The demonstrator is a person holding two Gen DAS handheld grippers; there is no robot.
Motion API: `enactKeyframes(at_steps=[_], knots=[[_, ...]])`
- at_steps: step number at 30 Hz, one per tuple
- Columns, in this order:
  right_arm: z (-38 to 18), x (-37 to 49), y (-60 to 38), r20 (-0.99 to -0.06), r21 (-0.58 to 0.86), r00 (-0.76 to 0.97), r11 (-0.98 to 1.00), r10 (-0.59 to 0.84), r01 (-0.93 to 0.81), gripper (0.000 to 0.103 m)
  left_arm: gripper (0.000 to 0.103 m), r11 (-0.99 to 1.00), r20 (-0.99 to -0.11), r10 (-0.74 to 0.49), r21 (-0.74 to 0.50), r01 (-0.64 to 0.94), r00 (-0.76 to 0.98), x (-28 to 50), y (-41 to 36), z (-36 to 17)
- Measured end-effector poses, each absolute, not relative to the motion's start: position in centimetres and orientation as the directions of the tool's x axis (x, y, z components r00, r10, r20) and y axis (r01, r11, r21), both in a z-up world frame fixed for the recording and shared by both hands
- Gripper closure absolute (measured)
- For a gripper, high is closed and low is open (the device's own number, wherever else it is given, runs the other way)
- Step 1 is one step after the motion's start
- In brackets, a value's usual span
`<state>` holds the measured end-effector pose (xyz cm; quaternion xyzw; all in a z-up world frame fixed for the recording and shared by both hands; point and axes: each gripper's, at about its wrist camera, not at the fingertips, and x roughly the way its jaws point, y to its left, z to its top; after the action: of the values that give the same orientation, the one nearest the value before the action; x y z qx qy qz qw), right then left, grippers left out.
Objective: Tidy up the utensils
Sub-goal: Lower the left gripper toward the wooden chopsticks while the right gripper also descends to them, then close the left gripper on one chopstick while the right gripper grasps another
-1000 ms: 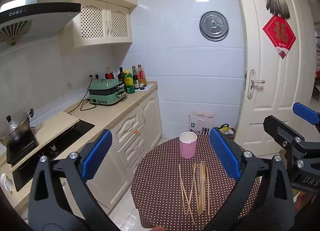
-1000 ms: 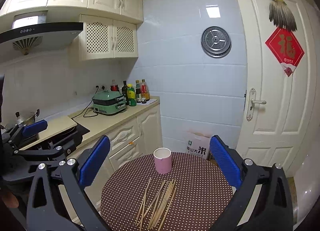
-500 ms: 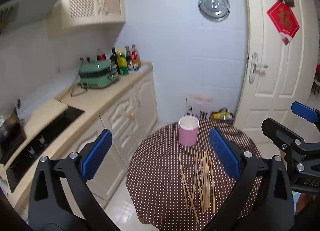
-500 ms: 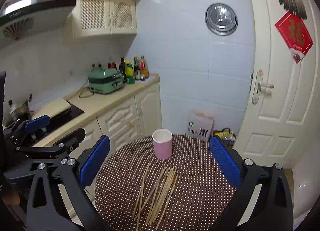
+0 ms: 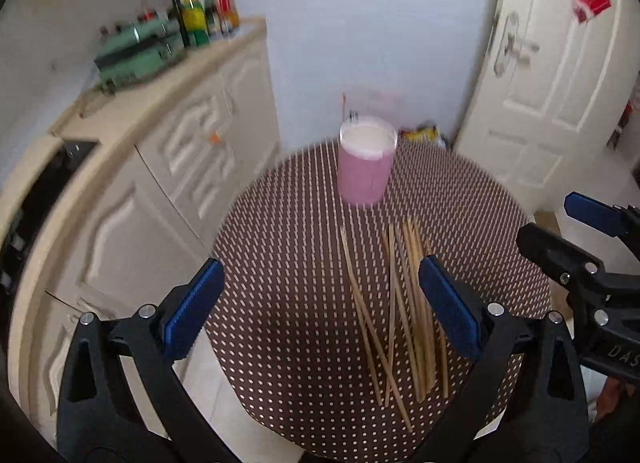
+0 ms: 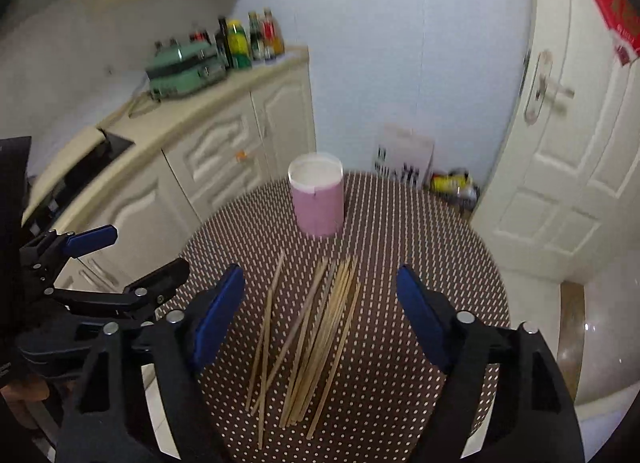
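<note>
A pink cup (image 6: 317,199) stands upright on the round counter (image 6: 432,247), which wears a brown cloth with pale dots; the cup's white inside shows and nothing can be seen in it. On the near side of the cup, apart from it, lies a loose bundle of wooden chopsticks (image 6: 320,339), flat on the cloth and fanned out, some crossing each other, their far tips pointing roughly toward the cup.

The right tool (image 6: 320,327) hangs above the bundle, tilted downward, with the chopsticks showing in the gap between its 2 blue pads (image 6: 420,319). Its jaws are closing, yet the pads touch nothing and it holds nothing.

The left tool (image 5: 320,311) hovers on the other side of the bundle from the right one, its jaws spread wide and bare. Its blue pads (image 5: 448,315) frame the left part of the chopsticks, one pad overlapping the bundle in view, with no contact visible.

Beyond the cup, cream kitchen cabinets (image 6: 224,151) carry a green appliance (image 6: 186,71) and a row of bottles (image 6: 248,39).
</note>
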<state>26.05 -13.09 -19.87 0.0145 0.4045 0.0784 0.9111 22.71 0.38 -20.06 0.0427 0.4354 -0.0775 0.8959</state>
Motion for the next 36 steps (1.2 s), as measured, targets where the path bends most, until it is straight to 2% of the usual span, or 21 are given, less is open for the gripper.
enactKeyframes(at_steps=[2, 3, 5, 7, 14, 16, 17, 23, 36], knots=[[-21.9, 27.1, -13.2, -0.775, 0.105, 0.614, 0.988, 0.151, -0.111, 0.035, 0.010, 0.983, -0.828, -0.117, -0.020, 0.181, 0.548, 24.0, 0.8, -22.7], [-22.6, 27.5, -13.3, -0.789, 0.113, 0.596, 0.988, 0.151, -0.101, 0.037, 0.016, 0.983, -0.855, -0.120, -0.029, 0.183, 0.504, 24.8, 1.0, -24.2], [-24.2, 28.1, -13.8, -0.818, 0.134, 0.555, 0.988, 0.152, -0.072, 0.039, 0.021, 0.981, -0.887, -0.138, -0.062, 0.182, 0.441, 25.8, 1.5, -26.7], [-25.8, 28.7, -14.3, -0.847, 0.160, 0.507, 0.986, 0.160, -0.044, 0.045, 0.029, 0.981, -0.922, -0.145, -0.085, 0.176, 0.360, 27.0, 2.0, -29.3], [-29.6, 30.2, -15.3, -0.897, 0.200, 0.409, 0.979, 0.165, 0.044, 0.053, 0.030, 0.964, -0.947, -0.179, -0.115, 0.241, 0.265, 30.4, 0.5, -33.2], [-30.2, 30.6, -15.6, -0.902, 0.221, 0.393, 0.973, 0.179, 0.065, 0.053, 0.040, 0.958, -0.958, -0.182, -0.122, 0.259, 0.221, 30.9, 0.1, -34.2], [-30.4, 30.8, -15.6, -0.905, 0.226, 0.384, 0.972, 0.183, 0.070, 0.054, 0.042, 0.957, -0.960, -0.183, -0.124, 0.263, 0.212, 30.8, 0.0, -34.3], [-31.2, 31.4, -15.1, -0.913, 0.229, 0.367, 0.969, 0.180, 0.095, 0.054, 0.042, 0.937, -0.973, -0.178, -0.122, 0.326, 0.146, 30.7, -0.1, -36.4], [-32.8, 32.3, -16.1, -0.929, 0.215, 0.338, 0.962, 0.149, 0.167, 0.054, 0.041, 0.929, -0.977, -0.126, -0.056, 0.367, 0.170, 35.5, -2.4, -38.3]])
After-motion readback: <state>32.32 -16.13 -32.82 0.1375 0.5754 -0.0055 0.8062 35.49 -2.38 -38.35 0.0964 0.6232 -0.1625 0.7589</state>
